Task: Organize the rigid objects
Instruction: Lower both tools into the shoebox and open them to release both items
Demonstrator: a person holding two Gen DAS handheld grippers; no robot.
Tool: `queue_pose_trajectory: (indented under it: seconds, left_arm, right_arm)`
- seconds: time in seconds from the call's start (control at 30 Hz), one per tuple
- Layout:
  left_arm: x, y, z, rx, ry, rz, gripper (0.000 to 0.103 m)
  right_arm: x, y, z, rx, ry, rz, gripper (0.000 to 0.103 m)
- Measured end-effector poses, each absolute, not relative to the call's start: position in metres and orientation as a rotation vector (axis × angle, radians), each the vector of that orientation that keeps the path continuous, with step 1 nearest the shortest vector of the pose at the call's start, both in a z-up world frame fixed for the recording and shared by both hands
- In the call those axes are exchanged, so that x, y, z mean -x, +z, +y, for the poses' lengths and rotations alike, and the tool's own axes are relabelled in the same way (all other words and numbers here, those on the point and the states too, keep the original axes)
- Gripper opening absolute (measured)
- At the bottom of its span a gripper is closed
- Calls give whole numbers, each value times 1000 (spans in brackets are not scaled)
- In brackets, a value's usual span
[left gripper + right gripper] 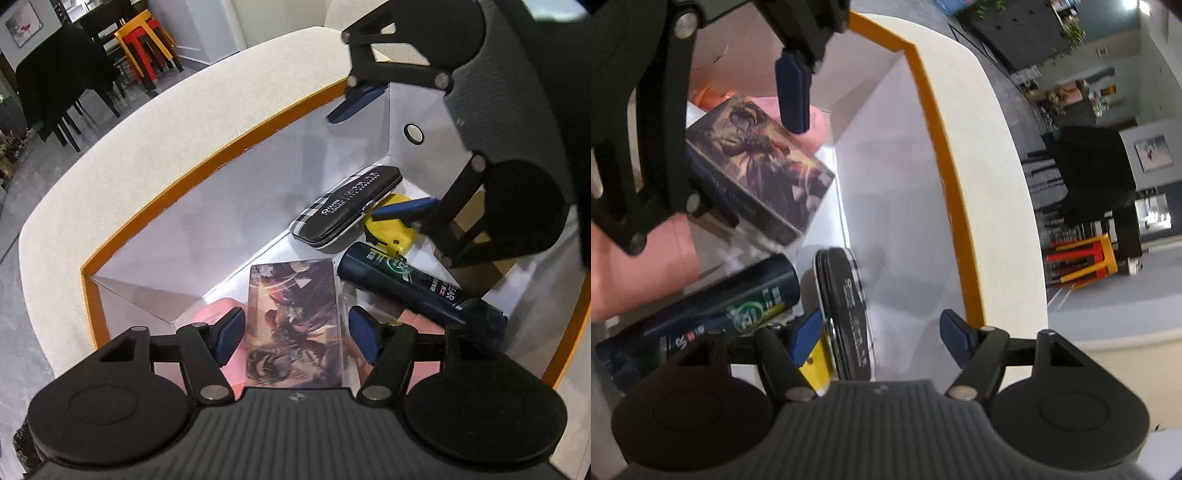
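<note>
Both grippers reach into a white box with an orange rim [192,173]. My left gripper [295,334] is open, its blue pads on either side of an illustrated card box [295,321] without visibly pressing it. My right gripper [881,338] is open above a black zip case [846,310]; it also shows in the left wrist view [384,158]. The case [347,205] leans at the box's far wall. A yellow object [391,229] and a dark blue bottle [417,286] lie beside it. The card box [761,162] and bottle [713,306] show in the right wrist view too.
The box sits on a cream cushioned surface [159,122]. Pink items [635,266] lie under the card box inside it. Black chairs [62,74] and orange and red stools [147,40] stand on the grey floor beyond.
</note>
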State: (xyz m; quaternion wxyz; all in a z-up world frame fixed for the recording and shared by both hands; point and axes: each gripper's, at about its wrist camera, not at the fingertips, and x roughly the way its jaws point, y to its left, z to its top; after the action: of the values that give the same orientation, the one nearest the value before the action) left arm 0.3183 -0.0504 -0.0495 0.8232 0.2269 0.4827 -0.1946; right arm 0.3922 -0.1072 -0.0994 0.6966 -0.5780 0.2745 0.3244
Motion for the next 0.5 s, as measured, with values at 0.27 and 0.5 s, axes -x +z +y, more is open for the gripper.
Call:
queue_pose_trajectory:
  seconds: [0.27,0.5]
  left_arm:
    - [-314,-39,-51,-473,-404,995,76]
    - [-304,-23,-51,-486,-399,974,76]
  right_arm:
    - [-391,-93,-118,1278,715,630,70]
    - [-374,-85,-119,1293,712,628,70]
